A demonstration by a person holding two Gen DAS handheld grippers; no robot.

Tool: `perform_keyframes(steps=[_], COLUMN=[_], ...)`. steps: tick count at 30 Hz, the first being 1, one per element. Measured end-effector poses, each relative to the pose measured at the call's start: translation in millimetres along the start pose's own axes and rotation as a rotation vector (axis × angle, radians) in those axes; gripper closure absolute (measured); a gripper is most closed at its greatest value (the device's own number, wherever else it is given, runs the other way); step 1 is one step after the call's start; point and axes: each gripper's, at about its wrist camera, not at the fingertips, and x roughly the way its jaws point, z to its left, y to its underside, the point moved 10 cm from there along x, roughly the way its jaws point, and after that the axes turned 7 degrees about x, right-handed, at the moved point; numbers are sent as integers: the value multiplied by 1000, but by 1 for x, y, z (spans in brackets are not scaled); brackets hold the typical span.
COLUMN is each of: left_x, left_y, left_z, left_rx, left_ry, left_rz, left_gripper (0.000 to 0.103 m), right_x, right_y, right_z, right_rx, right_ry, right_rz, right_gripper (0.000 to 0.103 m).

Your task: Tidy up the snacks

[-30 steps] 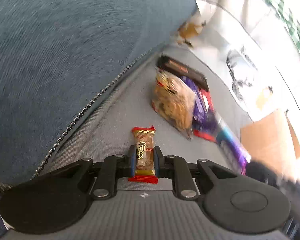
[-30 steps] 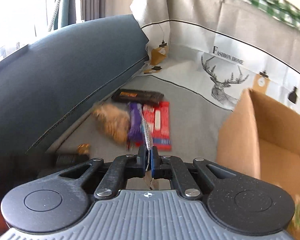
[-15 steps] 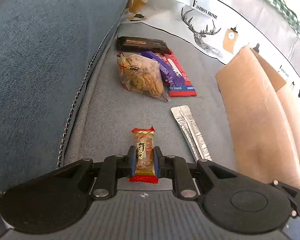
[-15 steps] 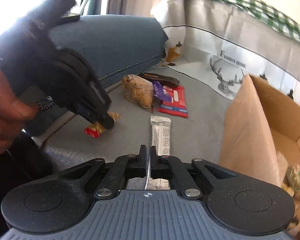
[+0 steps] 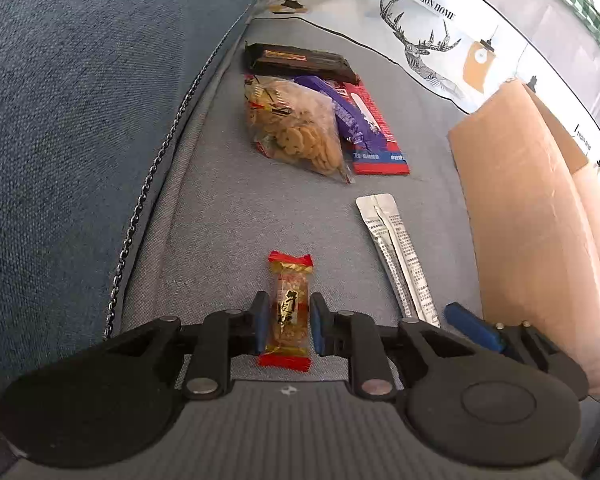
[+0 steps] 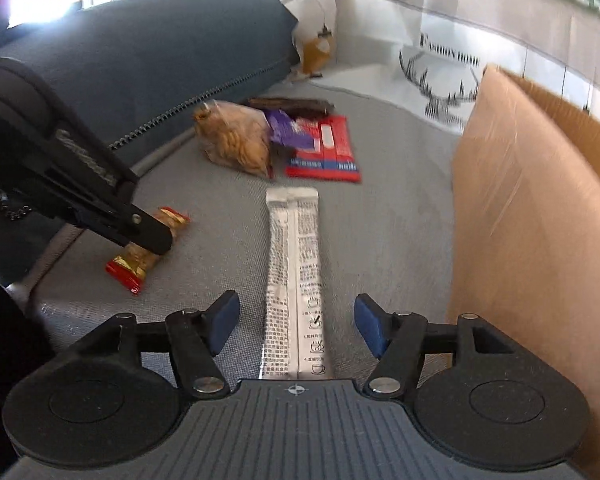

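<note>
**On the sofa seat: one gripper holds a snack, the other stands wide open**

On the grey sofa seat (image 5: 220,208), the left gripper (image 5: 286,326) is closed on a small snack bar in a red and gold wrapper (image 5: 289,312); its blue pads press the wrapper from both sides. In the right wrist view the same bar (image 6: 148,252) hangs in the gripper with its lower red end close to the seat; I cannot tell if it touches the fabric.

The right gripper (image 6: 296,324) is spread wide and holds nothing. Between its two fingers lies a long silver sachet (image 6: 296,264), flat on the seat, and the fingers are apart from it on both sides. In the left wrist view this sachet (image 5: 396,256) lies between the held bar and the cardboard box (image 5: 532,216), which stands on the right side of the seat.

Further back lies a group of snacks that touch or overlap. A clear bag of small round biscuits (image 5: 296,132) is at the left. A purple packet (image 5: 348,112) lies partly under the bag and on top of a red flat pack (image 5: 376,140). Behind them is a dark brown bar (image 5: 300,60), close to the blue backrest cushion (image 5: 80,100).
</note>
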Motion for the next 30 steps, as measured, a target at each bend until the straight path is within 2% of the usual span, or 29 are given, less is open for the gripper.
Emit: perform_keyframes(steps=[2,3,5,7,10,14,16,18,24,30], left_x=[0,-1,-2,-3,-3,-4,-3,-2,7,11], left_y=[0,0,0,-1,0,0,0,0,2,4], left_z=[0,0,0,0,-1,-5,-8,-12,-26,-31], left_rx=[5,7,6,1,-1,22,45,75,197,253], left_ry=[-6,-10,-13,-13,-18,-39,-53,-69,-143,-193], left_rz=[-2,-5,-14,-17,-18,-20,-23,-26,-15,-18], left_gripper=[77,75,68,67,63,62,62,62,63,63], right_x=[1,0,-3,-7,-15,-26,-28,-27,-25,-21], right_y=[-1,-2,-2,-1,3,11,17,21,20,20], right_z=[-1,-1,2,3,6,11,11,11,11,11], right_rx=[36,36,27,37,41,39,47,54,26,7], right_ry=[-26,-34,-43,-60,-59,-46,-37,-44,-50,-48], right_rz=[10,10,10,14,23,53,81,97,59,41], right_gripper=[52,70,75,77,77,77,70,68,54,52])
